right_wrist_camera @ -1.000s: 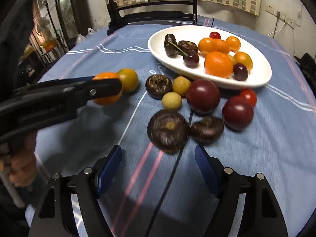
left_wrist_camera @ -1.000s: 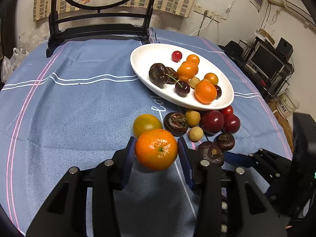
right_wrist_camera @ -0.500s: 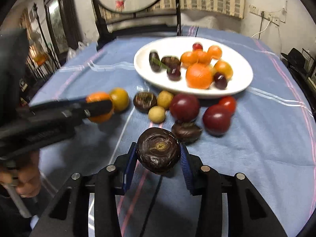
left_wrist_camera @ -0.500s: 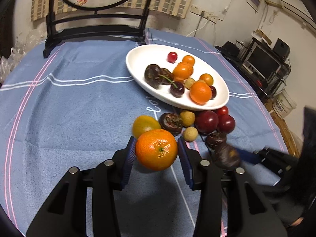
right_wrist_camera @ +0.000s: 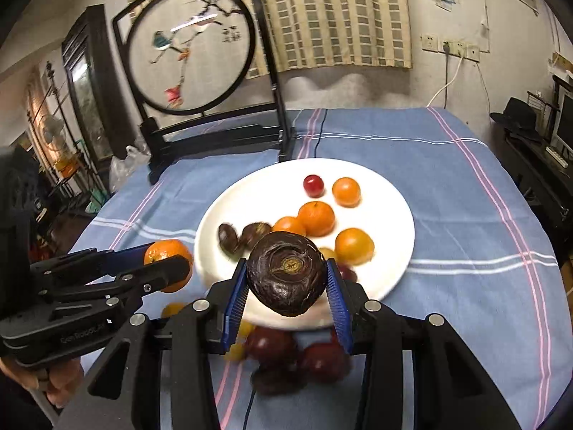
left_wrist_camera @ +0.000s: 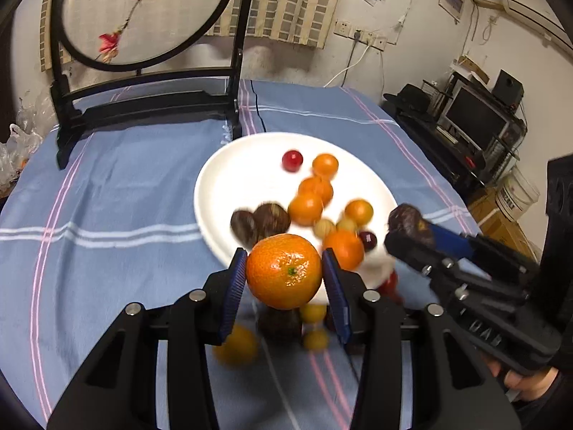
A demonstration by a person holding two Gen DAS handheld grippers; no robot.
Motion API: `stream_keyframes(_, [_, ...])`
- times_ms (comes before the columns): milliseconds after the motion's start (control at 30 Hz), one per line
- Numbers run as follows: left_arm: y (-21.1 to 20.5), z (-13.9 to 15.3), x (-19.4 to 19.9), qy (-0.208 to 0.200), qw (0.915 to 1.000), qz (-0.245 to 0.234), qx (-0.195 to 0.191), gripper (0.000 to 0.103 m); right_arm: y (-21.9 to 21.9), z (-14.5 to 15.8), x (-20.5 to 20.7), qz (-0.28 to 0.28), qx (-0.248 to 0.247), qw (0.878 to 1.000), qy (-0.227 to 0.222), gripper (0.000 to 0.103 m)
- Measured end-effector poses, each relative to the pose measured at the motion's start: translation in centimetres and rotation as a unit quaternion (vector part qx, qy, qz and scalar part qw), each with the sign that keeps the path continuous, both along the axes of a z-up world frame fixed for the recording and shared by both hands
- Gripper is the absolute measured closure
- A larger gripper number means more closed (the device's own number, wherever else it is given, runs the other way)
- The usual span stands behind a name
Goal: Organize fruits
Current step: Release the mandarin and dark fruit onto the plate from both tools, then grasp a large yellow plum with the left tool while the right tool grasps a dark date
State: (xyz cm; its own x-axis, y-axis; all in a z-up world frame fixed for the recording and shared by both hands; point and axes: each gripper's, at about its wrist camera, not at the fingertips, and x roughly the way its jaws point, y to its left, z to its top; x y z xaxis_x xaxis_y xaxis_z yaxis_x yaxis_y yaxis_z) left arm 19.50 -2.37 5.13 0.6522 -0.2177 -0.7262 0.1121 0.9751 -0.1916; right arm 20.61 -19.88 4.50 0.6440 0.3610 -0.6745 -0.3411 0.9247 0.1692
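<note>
Fruits now sit in both grippers at once. The left gripper (left_wrist_camera: 284, 274) is clamped on an orange mandarin (left_wrist_camera: 283, 271), blue pads pressed to its sides, as it was a second ago. The right gripper (right_wrist_camera: 286, 276), whose jaws stood wide and empty over the cloth a second ago, is now clamped on a dark wrinkled fruit (right_wrist_camera: 286, 273), possibly a passion fruit, though the skin is all that shows.

Both grippers have been lifted and carried toward the white plate (right_wrist_camera: 386, 215). A second ago the mandarin hung over bare blue tablecloth (left_wrist_camera: 118, 193) with the loose fruit beyond it; now it hangs over the near rim of the plate, and the loose fruits lie beneath and behind the fingers, blurred. In the right wrist view the dark fruit also hangs over the plate's near rim, with red plums (right_wrist_camera: 322, 360) and small yellow fruits left on the cloth below it.

On the plate lie several small oranges, a red cherry (right_wrist_camera: 313, 185) at the far side and two dark fruits at the left. The round painted screen (left_wrist_camera: 139, 14) at the far edge of the table now shows far more fully than before.
</note>
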Motion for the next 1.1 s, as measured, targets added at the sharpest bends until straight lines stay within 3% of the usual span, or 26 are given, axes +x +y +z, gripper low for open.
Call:
stream_keyframes(333, [-1.8,-1.9,6.7,0.025,0.9994,0.017,0.018,0.061,-0.5,-3.2,4.9,-0.019,0.017,0.999,0.031,0.06])
stream_keyframes(433, [-1.9,-2.6,7.7,0.031,0.9992,0.021,0.015,0.061,-1.1,-4.1,5.8,-0.019,0.057,0.997,0.046,0.058])
stream_keyframes(467, [-1.9,-2.8,8.0,0.033,0.999,0.027,0.012,0.06,-1.5,-4.2,5.9,-0.019,0.072,0.996,0.05,0.053])
stream_keyframes(500, [-1.7,-2.8,7.9,0.031,0.9989,0.034,0.006,0.057,-1.8,-4.3,5.9,-0.021,0.083,0.995,0.052,0.046])
stream_keyframes(567, [-1.4,-2.5,7.4,0.018,0.999,0.04,-0.003,0.036,-2.3,-4.0,5.6,-0.025,0.092,0.994,0.05,0.044])
stream_keyframes(600, [-1.2,-2.2,7.0,0.011,0.999,0.042,-0.005,0.034,-2.6,-3.8,5.3,-0.025,0.095,0.994,0.048,0.044])
stream_keyframes(700, [-0.8,-1.8,5.5,0.001,0.9993,0.037,-0.01,0.033,-2.9,-3.6,4.5,-0.027,0.095,0.994,0.043,0.039])
stream_keyframes(1100, [1.1,-2.7,-1.0,-0.012,0.9983,0.057,0.0,0.028,-2.6,-4.3,-1.6,-0.015,0.039,0.999,0.019,0.035])
